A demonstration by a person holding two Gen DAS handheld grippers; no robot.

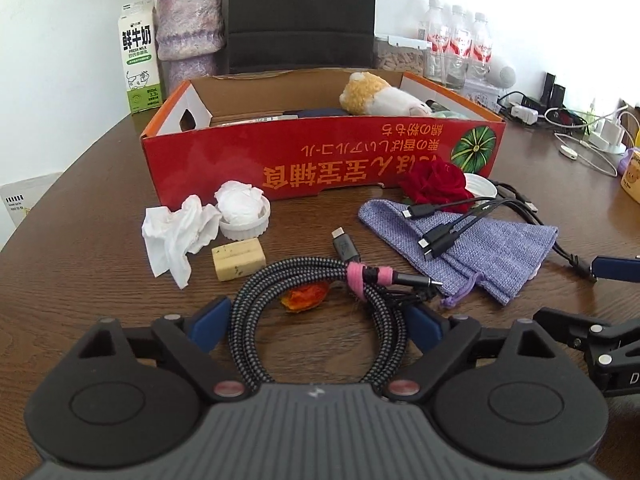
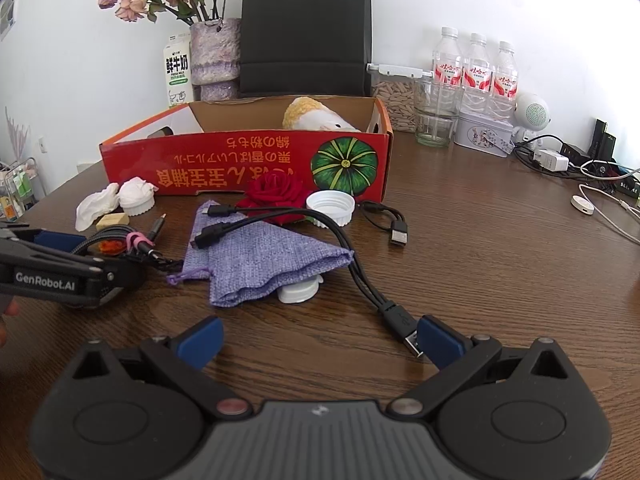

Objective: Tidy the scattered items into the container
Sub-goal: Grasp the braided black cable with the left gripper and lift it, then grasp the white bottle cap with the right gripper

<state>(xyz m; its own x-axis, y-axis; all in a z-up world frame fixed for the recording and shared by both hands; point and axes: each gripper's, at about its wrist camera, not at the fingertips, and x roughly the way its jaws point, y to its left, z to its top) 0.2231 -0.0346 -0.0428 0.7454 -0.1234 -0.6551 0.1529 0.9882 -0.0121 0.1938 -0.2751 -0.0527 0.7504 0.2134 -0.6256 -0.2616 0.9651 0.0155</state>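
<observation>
Braided coiled cable [image 1: 320, 304] bracketed by released left tongs [image 1: 318, 326] on tabletop [image 1: 100, 208], not yet clamped; next: clench, lift into red box [image 1: 320, 160]; right tongs [image 2: 320, 338] released, idle.

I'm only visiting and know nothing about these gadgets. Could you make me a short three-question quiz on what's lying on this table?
1. True or false: the yellow-and-white plush toy lies inside the red cardboard box.
2. What lies across the lilac woven drawstring pouch? A) black multi-plug charging cable B) pale soap bar C) crumpled white tissue
3. Fill in: the left hand-held gripper has its jaws open around the coiled braided black-and-grey cable, which is bound with a ____ strap.

Key: 1 true. 2 A: the black multi-plug charging cable crosses it; the pale soap bar and crumpled white tissue sit left of it. 3 pink.
</observation>
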